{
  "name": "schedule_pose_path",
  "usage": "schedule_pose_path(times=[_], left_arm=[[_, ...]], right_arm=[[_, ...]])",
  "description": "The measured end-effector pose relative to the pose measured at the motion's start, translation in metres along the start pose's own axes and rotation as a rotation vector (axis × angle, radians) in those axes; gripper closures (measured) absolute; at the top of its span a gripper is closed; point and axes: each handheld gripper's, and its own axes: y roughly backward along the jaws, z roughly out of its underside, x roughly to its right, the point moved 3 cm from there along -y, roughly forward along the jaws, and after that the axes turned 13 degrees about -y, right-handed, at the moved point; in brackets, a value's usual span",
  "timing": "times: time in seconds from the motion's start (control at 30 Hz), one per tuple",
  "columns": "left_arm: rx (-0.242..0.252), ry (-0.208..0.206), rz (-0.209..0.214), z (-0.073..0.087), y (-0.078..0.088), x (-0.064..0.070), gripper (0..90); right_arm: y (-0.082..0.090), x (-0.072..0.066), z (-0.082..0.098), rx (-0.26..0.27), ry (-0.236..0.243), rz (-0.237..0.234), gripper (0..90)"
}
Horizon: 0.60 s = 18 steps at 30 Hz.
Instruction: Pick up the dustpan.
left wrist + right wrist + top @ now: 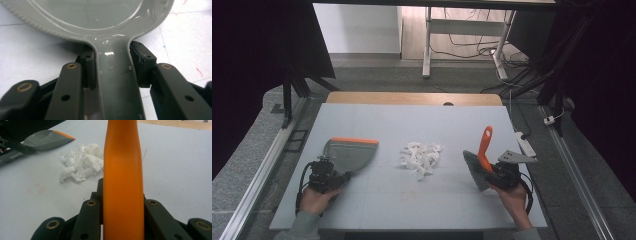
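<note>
Two grips hold: our left gripper [326, 176] pinches the grey plastic dustpan [349, 153] at lower left, our right gripper [502, 176] the orange-handled brush [482, 150]. Sweeping hard could scatter the white paper shreds [420, 158] at centre.

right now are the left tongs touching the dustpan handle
Touching. The left gripper view shows the left tongs with both pads pressed against the sides of the grey dustpan handle, no gap either side.

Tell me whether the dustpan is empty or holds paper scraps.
Empty: the dustpan tray shows bare grey, and the white paper scraps lie heaped on the table beside it, apart.
</note>
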Motion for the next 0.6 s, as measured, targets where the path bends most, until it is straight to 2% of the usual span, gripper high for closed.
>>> schedule_pose_path(times=[0.17,0.6], left_arm=[[0.012,0.004,0.009,0.0006,0.0004,-0.0014,60.6],[0.052,-0.021,0.010,0.0018,0.0042,-0.0049,60.9]], right_arm=[[-0.0003,-0.0004,0.0001,-0.002,0.003,0.001,76.3],[0.0003,0.0001,0.0000,0.001,0.001,0.006,76.3]])
